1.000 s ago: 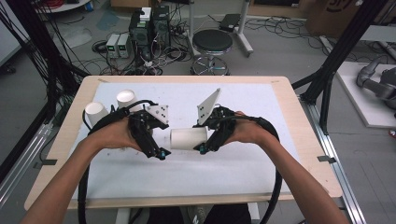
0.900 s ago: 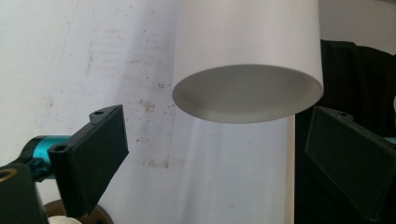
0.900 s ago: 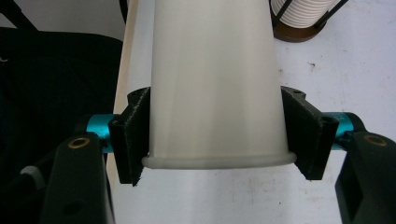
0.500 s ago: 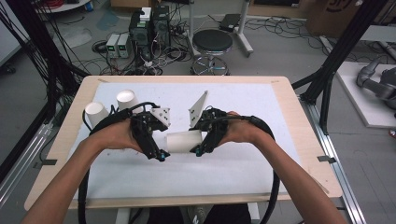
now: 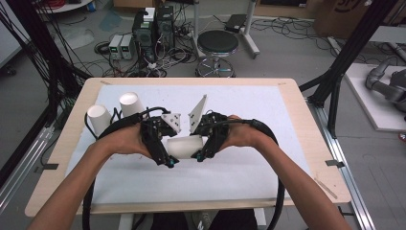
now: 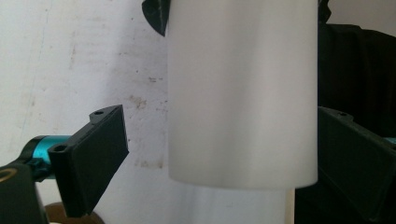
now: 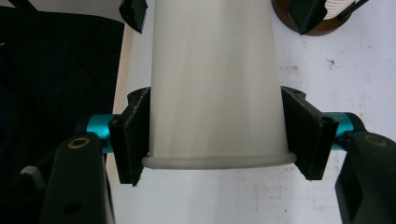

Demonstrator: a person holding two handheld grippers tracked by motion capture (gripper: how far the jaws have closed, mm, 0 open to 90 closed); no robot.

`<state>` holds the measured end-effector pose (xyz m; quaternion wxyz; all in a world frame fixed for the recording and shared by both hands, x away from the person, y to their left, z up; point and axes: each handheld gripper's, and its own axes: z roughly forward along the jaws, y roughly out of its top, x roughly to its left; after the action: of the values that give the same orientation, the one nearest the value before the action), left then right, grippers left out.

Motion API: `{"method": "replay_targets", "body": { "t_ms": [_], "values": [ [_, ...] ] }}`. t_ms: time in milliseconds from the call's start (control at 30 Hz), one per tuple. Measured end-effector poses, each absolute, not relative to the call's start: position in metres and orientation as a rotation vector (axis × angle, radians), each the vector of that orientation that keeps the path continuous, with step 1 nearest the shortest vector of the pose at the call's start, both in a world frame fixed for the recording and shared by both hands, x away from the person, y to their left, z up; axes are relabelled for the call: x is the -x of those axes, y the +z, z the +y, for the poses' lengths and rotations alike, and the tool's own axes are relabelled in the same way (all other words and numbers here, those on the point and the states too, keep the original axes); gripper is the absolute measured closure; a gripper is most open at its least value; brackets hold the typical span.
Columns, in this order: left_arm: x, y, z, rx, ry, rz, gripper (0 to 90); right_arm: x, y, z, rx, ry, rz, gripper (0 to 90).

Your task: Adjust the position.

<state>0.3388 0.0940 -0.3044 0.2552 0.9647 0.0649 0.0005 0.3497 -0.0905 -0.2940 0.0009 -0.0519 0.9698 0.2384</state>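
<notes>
Above table (image 5: 287,143), right tool (image 7: 215,140) clamps cup (image 7: 215,84).

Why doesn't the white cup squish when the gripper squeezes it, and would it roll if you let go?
The white cup keeps its round rim between the right gripper's pads, so it's probably fairly stiff, though thin walls could dent under a harder squeeze. It looks hollow, likely light. Dropped on its side on the table, it would probably roll in a curve, being tapered.

Smooth, matt white plastic-looking cup (image 7: 217,84); black matt plastic jaws with shiny blue metal pins on right gripper (image 7: 217,140); pale wood table (image 5: 306,124) rim; stained white matt top.
</notes>
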Motion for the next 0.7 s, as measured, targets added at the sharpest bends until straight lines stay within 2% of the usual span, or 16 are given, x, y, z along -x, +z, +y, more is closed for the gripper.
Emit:
{"method": "replay_targets", "body": {
  "t_ms": [700],
  "values": [
    [-0.3395,-0.3070,0.0865,-2.617,-0.017,0.163,5.7,-0.3491,-0.2937,-0.0858,0.186,0.753,3.052,32.5]
  ]
}}
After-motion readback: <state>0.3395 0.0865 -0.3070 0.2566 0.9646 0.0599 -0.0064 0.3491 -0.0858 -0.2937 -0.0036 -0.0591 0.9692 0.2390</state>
